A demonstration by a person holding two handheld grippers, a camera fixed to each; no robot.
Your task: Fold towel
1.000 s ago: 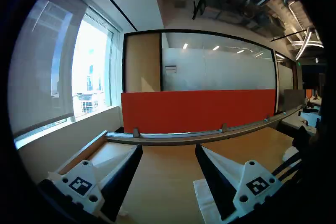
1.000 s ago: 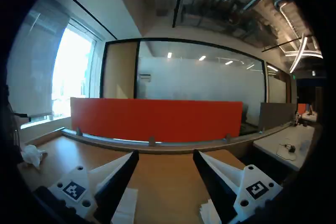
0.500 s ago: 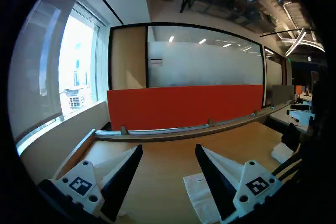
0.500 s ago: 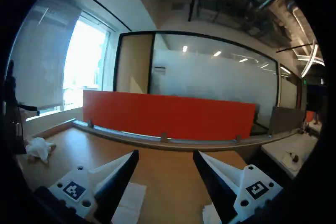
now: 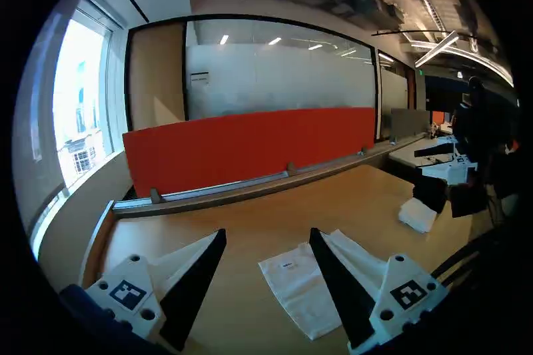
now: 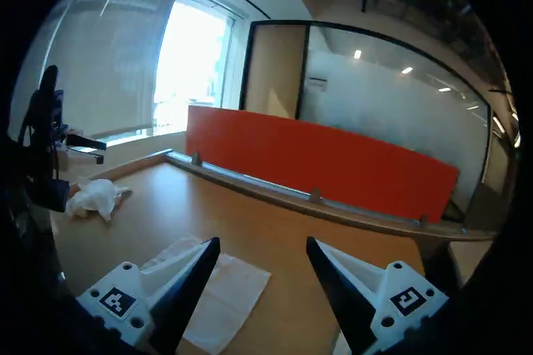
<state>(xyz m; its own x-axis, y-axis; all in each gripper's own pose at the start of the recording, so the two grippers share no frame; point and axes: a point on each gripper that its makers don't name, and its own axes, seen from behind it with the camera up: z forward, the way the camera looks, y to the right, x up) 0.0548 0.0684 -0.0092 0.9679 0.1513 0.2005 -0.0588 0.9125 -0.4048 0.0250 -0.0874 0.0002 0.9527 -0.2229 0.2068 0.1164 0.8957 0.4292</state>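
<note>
A white towel (image 5: pixel 300 287) lies flat on the wooden table (image 5: pixel 266 222), just ahead of my left gripper (image 5: pixel 266 243) and partly under its right finger. My left gripper is open, holding nothing. In the right gripper view the same towel (image 6: pixel 230 292) lies flat ahead and to the left, partly behind the left finger. My right gripper (image 6: pixel 262 250) is open and holds nothing. Both grippers hover above the table, apart from the cloth.
A folded white cloth (image 5: pixel 418 214) lies at the table's right side beside the other gripper (image 5: pixel 443 192). A crumpled white cloth (image 6: pixel 93 198) sits at the left, near the other gripper (image 6: pixel 50 155). An orange divider (image 5: pixel 246 145) runs along the table's back edge.
Both cameras have tipped downward and swung, the left one to the right and the right one to the left. The flat towel has come further into view. Both grippers stayed open.
</note>
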